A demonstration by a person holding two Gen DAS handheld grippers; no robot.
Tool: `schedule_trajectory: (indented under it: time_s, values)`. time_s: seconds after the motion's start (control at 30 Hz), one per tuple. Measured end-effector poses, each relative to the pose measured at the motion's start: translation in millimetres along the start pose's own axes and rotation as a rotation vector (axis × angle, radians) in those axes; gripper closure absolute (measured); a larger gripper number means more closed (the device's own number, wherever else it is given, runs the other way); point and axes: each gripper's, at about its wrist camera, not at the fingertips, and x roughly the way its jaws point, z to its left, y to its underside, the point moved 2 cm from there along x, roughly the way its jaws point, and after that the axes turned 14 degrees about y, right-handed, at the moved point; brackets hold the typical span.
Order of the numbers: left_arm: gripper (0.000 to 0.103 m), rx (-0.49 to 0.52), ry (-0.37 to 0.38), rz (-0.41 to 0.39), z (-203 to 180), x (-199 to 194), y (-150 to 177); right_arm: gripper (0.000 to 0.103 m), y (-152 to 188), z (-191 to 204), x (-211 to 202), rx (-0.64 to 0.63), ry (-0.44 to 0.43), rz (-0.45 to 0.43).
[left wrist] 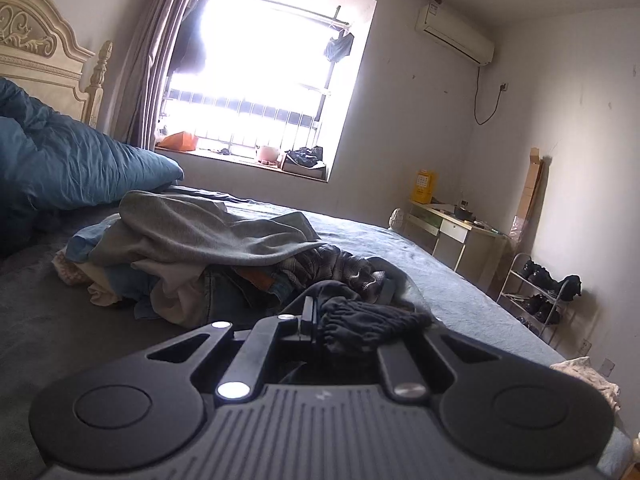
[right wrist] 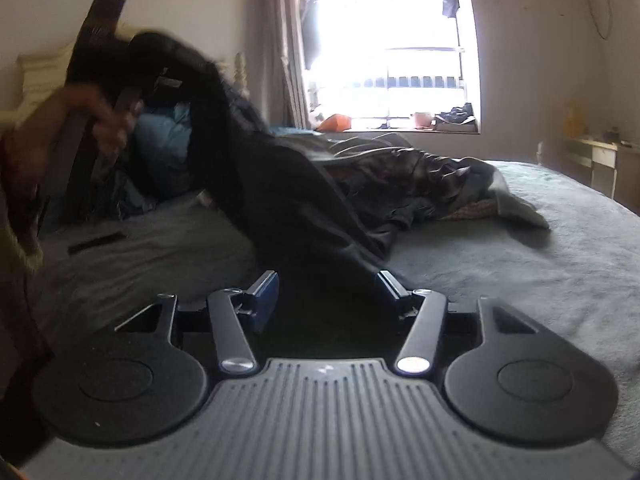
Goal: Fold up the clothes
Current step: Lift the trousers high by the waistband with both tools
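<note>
My left gripper (left wrist: 320,317) is shut on a bunched black garment (left wrist: 360,330), whose gathered edge spills over its right finger. Behind it a pile of clothes (left wrist: 192,248) lies on the grey bed (left wrist: 460,292), with a grey top uppermost and plaid and denim pieces beneath. In the right wrist view a hand (right wrist: 100,116) holds the left gripper high at the upper left, blurred. The black garment (right wrist: 280,200) hangs from there in a long slant down to my right gripper (right wrist: 330,292). The right gripper is open, and the cloth's lower end lies between its spread fingers.
A blue duvet (left wrist: 72,160) and a cream headboard (left wrist: 36,52) are at the left. A bright window (left wrist: 272,80) is ahead. A desk (left wrist: 452,228) and a shoe rack (left wrist: 540,292) stand by the right wall. A light cloth (left wrist: 588,380) lies at the bed's right edge.
</note>
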Motion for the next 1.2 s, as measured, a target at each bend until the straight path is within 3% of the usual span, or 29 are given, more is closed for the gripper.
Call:
schedule_trajectory:
  time_s: [0.13, 0.2, 0.4, 0.43, 0.47, 0.5, 0.8, 1.2]
  values:
    - [0.095, -0.004, 0.001, -0.021, -0.6, -5.5, -8.4, 0.039, 21.9, 40.9, 25.2, -0.359, 0.136, -0.024]
    - [0.095, -0.003, 0.005, -0.029, -1.3, -6.6, -11.2, 0.039, 32.0, 50.2, 42.4, -0.508, 0.16, -0.023]
    - [0.095, -0.016, 0.02, -0.053, 1.6, -9.1, -13.8, 0.046, 31.2, 57.2, 69.6, -0.621, 0.157, -0.049]
    - [0.095, -0.019, 0.016, -0.059, 3.7, -10.3, -14.1, 0.062, 28.6, 56.4, 72.8, -0.617, 0.164, -0.05]
    - [0.095, -0.022, 0.011, -0.065, 5.7, -11.5, -14.4, 0.087, 25.8, 55.2, 76.0, -0.611, 0.171, -0.049]
    - [0.095, -0.027, 0.007, -0.071, 8.3, -12.8, -14.8, 0.095, 21.8, 53.1, 77.1, -0.593, 0.182, -0.052]
    - [0.096, -0.049, 0.017, -0.136, 15.8, -51.6, -28.6, 0.099, -38.7, 3.7, 23.6, -0.269, 0.29, -0.217]
    - [0.096, -0.016, 0.17, -0.392, -38.7, -170.6, -76.4, 0.099, -130.2, -53.6, -83.4, 0.019, 0.257, -0.531]
